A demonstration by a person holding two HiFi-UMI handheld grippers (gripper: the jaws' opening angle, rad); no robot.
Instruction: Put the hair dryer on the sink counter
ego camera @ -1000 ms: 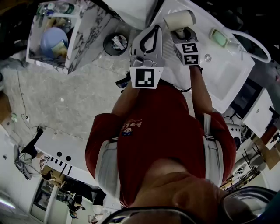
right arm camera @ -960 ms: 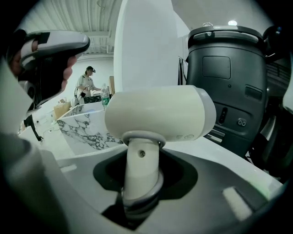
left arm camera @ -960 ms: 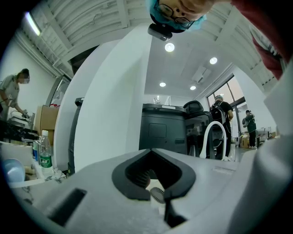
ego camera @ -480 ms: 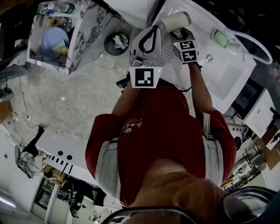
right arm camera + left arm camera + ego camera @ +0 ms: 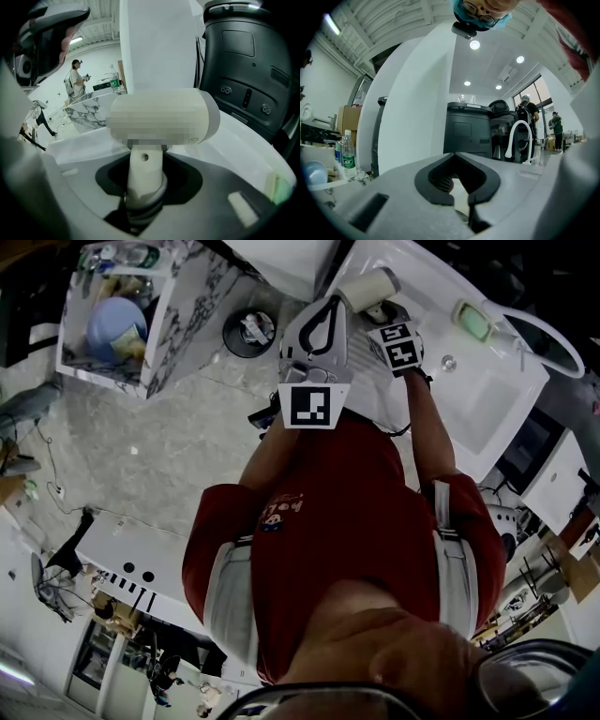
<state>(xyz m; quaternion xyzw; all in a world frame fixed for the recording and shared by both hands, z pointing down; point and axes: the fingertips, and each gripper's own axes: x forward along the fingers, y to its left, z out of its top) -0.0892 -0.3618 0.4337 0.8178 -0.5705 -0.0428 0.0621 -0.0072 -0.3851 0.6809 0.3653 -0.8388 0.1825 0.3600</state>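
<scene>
The cream hair dryer [image 5: 368,289] hangs over the near left corner of the white sink counter [image 5: 487,418], barrel level. My right gripper [image 5: 382,313] is shut on its handle; the right gripper view shows the handle [image 5: 145,168] upright between the jaws and the hair dryer barrel [image 5: 161,117] across the top, above the counter surface [image 5: 243,150]. My left gripper [image 5: 323,310] hovers just left of it, jaws closed tip to tip with nothing inside, also seen in its own view [image 5: 457,161].
A green soap bar [image 5: 472,320] lies on the counter by the basin, a white curved faucet [image 5: 544,334] beyond. A round bin [image 5: 248,334] stands on the floor left of the counter. A marble-patterned shelf [image 5: 178,315] holds a blue bowl [image 5: 114,326].
My right gripper has shifted slightly left and farther over the counter with the hair dryer. The left gripper has stayed put.
</scene>
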